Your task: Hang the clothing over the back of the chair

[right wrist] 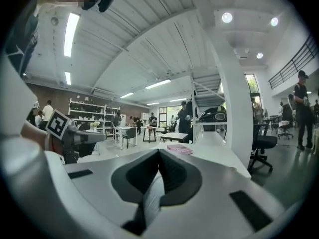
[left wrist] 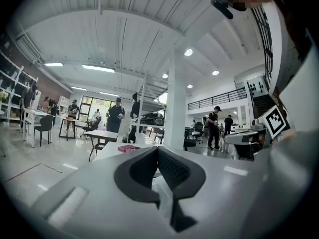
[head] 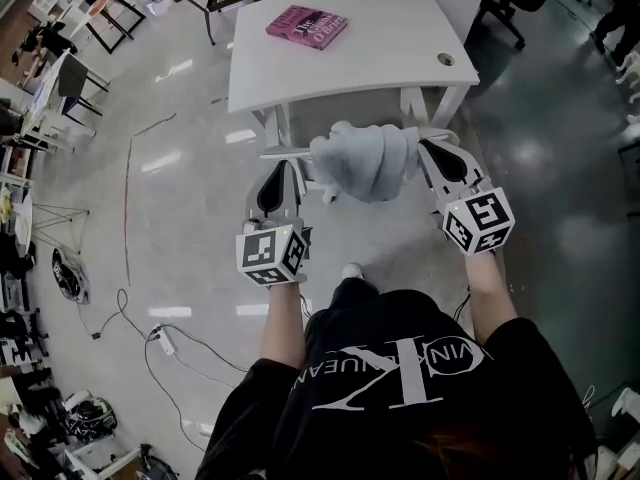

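A bunched grey garment [head: 362, 162] hangs in the air between my two grippers, just above the white chair [head: 284, 153] that stands against the near edge of the table. My left gripper [head: 296, 173] is at the garment's left end and my right gripper [head: 424, 148] at its right end. In the left gripper view the jaws [left wrist: 158, 151] are shut with a pale strip of cloth [left wrist: 164, 195] pinched between them. The right gripper view shows the same: jaws [right wrist: 159, 153] shut on a grey strip of fabric [right wrist: 151, 198]. The garment hides most of the chair's back.
Beyond the chair is a white table [head: 400, 58] with a pink book [head: 307, 26] on it. Cables and a power strip [head: 165, 340] lie on the floor at the left. Other desks, chairs and several people are farther off in the hall.
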